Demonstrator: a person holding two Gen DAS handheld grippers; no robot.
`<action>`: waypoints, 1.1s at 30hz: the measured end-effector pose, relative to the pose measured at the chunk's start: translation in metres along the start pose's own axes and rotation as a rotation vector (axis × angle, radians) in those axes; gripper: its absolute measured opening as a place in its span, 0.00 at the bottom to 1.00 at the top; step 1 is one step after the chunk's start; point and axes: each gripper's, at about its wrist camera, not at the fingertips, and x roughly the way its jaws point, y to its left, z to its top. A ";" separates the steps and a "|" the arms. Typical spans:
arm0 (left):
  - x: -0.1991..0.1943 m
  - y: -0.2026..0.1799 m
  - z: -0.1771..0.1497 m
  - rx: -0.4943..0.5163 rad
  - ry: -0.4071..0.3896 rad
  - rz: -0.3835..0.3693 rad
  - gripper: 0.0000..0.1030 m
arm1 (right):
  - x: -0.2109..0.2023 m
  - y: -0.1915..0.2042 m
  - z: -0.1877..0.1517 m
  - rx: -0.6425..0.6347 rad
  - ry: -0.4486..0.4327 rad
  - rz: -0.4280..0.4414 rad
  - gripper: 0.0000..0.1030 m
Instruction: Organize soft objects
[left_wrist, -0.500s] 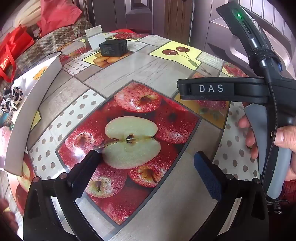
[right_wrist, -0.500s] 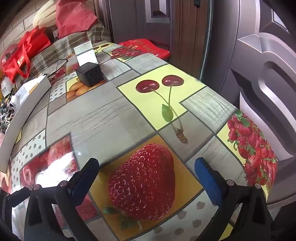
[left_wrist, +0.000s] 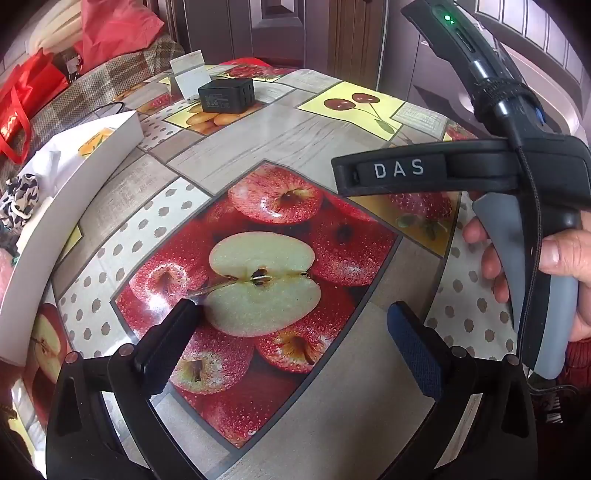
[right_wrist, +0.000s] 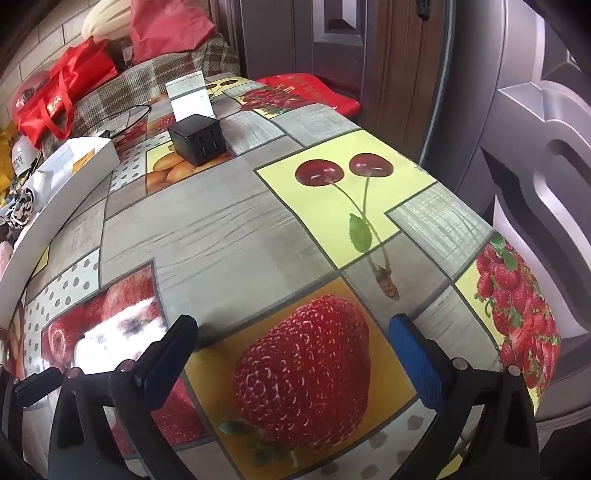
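Note:
My left gripper is open and empty, low over the apple picture on the fruit-print tablecloth. My right gripper is open and empty over the strawberry picture; its body also shows in the left wrist view, held by a hand at the right. A black-and-white patterned soft item lies at the far left behind a long white box; it also shows in the right wrist view. A pink soft thing peeks in at the left edge.
A black charger block and a white card stand at the back of the table. A plaid cushion, red bags and a red cloth lie beyond. A door stands behind, and the table edge is on the right.

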 end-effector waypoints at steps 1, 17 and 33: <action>0.000 0.000 0.000 0.000 0.000 0.000 0.99 | 0.002 -0.001 0.003 0.000 0.002 0.006 1.00; 0.000 0.000 0.000 0.000 -0.001 0.000 0.99 | 0.011 -0.007 0.021 0.026 -0.021 0.056 1.00; -0.003 0.005 0.000 -0.001 -0.004 -0.001 0.99 | 0.018 -0.008 0.031 0.046 -0.063 0.044 1.00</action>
